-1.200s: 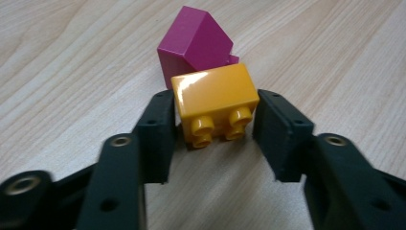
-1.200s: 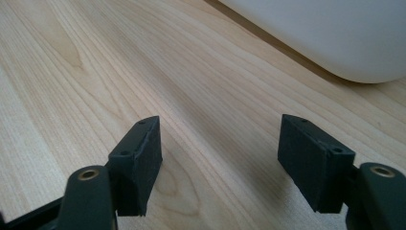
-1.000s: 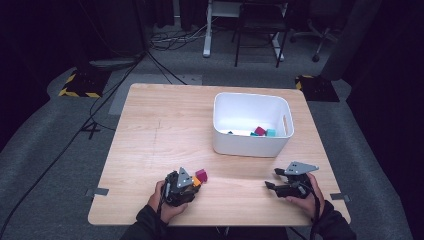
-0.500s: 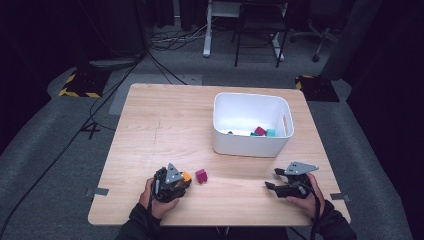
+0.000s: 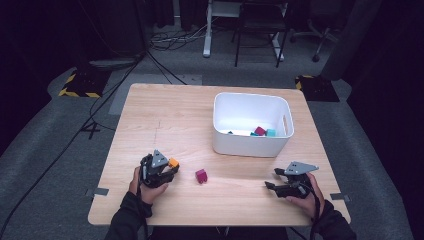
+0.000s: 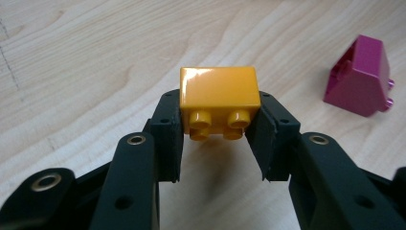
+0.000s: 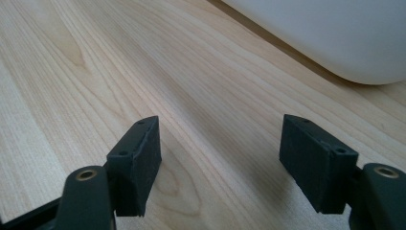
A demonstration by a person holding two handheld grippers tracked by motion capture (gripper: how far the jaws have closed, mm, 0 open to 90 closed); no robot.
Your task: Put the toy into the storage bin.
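The tabletop (image 5: 150,125) carries a white bin (image 5: 252,145) at the far right, with a few blocks inside. Near the front left, the left hand-held gripper (image 5: 170,167) is clamped on an orange block (image 6: 219,98), now lifted clear and drawn left, away from the purple block (image 5: 201,175) it sat beside a second ago. Binning it likely comes next. The right hand-held gripper (image 5: 272,180) rests open and empty, unmoved.
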